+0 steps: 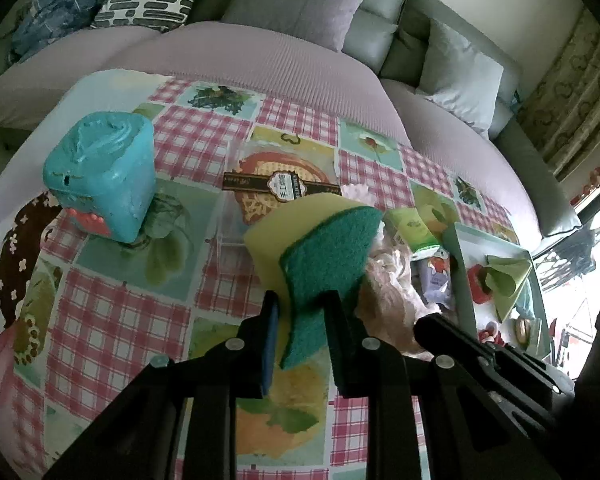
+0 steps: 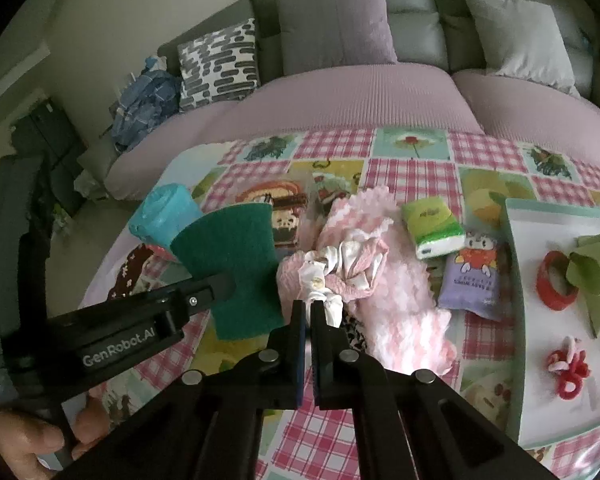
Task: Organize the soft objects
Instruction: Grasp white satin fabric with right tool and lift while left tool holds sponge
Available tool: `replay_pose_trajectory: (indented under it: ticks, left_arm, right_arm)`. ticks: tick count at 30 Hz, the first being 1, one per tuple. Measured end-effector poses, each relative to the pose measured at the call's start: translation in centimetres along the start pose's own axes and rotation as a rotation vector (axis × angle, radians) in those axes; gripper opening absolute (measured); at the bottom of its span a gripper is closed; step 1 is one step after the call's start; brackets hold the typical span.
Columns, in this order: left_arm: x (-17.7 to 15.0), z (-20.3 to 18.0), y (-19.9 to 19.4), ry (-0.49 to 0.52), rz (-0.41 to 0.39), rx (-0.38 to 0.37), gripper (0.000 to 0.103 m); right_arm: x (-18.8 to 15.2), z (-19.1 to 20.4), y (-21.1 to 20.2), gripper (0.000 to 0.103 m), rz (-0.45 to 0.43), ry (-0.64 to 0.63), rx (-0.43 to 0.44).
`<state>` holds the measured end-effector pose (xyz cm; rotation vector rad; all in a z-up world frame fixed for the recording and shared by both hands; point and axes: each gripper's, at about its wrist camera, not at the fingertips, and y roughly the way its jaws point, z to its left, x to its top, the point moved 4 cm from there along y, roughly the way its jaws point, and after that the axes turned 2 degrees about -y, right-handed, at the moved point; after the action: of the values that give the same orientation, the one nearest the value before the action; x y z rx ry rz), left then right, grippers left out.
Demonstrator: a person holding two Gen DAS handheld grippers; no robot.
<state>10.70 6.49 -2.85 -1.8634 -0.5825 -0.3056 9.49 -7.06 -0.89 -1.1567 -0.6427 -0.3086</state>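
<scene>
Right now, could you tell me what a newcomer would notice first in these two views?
The green-and-yellow scouring sponge stands out, clamped in the left gripper above the chequered tablecloth. Just right of it lies a heap of fluffy pink cloth, with the right gripper pinching a white garment at its near edge. A teal roll of bags sits at the table's left, and a white tray at the right.

my left claw's sponge point(image 1: 324, 256) hiding part of the clear box point(image 1: 236, 208), tray point(image 2: 518, 320) cut off at frame edge, label text on box unreadable
</scene>
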Motion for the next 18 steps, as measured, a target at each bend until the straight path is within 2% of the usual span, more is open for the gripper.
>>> replay_pose_trajectory:
  ticks: [9,12,18]
  left_arm:
    - [0.0,-0.1,-0.6,0.006,-0.014,0.017,0.023]
    - [-0.1,-0.1,-0.3,0.001,-0.003,0.023,0.023]
    - [-0.5,0.5,0.4,-0.012,0.033,0.051,0.024]
  right_arm:
    - [-0.1,-0.1,0.4,0.003,0.015,0.000,0.014]
    - [-0.1,0.1,0.6,0.007,0.015,-0.006,0.013]
    - [-0.2,0.2,1.4,0.007,0.038,-0.017,0.021]
